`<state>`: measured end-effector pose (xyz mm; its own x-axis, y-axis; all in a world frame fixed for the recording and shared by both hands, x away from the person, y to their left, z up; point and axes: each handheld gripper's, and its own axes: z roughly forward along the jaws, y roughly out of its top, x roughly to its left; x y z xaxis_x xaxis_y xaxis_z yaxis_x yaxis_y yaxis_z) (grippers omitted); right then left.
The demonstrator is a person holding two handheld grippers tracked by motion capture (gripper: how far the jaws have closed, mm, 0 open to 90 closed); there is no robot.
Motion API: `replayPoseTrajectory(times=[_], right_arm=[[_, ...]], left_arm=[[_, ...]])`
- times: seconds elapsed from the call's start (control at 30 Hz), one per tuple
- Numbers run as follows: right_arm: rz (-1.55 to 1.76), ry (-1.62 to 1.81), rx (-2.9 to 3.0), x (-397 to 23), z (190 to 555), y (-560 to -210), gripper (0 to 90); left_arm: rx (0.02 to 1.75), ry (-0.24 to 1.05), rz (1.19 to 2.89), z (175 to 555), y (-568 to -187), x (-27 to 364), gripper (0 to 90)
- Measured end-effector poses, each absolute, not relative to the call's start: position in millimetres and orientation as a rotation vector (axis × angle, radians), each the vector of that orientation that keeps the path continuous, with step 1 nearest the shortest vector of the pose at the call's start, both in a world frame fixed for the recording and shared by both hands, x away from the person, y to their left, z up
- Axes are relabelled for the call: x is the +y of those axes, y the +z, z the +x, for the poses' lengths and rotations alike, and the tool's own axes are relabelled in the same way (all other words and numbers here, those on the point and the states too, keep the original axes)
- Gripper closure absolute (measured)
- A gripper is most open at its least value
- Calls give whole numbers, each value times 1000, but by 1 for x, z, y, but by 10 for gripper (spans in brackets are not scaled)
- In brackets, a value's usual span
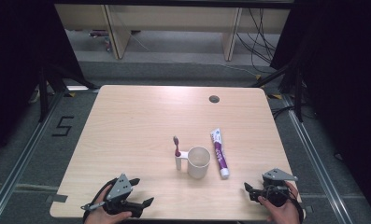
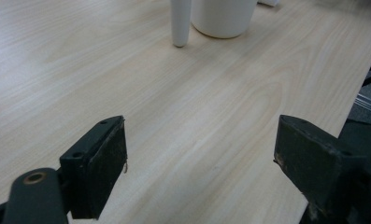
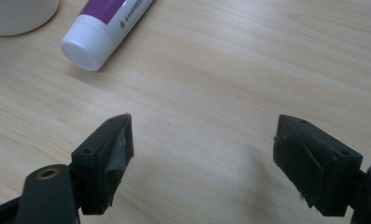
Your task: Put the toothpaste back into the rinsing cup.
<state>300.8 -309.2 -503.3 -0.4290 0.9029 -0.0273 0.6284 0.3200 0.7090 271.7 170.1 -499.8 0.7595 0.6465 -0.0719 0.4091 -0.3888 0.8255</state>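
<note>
Resting near the table's (image 1: 127,121) front edge, my left gripper (image 1: 139,192) and right gripper (image 1: 249,190) both have their jaws spread wide apart, holding nothing. Between and beyond them stands a white cup (image 1: 198,162), a toothbrush (image 1: 177,151) touching its handle side and a toothpaste tube (image 1: 219,152) lying just beside it, cap toward me.

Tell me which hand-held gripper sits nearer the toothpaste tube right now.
Right. The right hand-held gripper sits just right of and nearer the table edge than the toothpaste tube, whose cap points toward it. The left hand-held gripper is farther, across the white cup.
</note>
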Motion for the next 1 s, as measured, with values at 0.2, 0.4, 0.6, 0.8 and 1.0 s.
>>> replayPoseTrajectory(times=[0.2,0.4,0.6,0.8,1.0], right_arm=[[1399,908,2175,-309,302,-503,212],[1326,923,2188,-307,307,-497,186],[1278,927,2235,-301,325,-487,159],[1362,897,2254,-282,346,-471,185],[1336,880,2288,-268,367,-460,221]], left_arm=[[803,330,2045,270,-505,169,164],[801,336,2078,272,-506,170,159],[794,344,2072,272,-506,168,159],[796,349,2068,271,-506,167,159],[789,346,2073,272,-506,168,159]])
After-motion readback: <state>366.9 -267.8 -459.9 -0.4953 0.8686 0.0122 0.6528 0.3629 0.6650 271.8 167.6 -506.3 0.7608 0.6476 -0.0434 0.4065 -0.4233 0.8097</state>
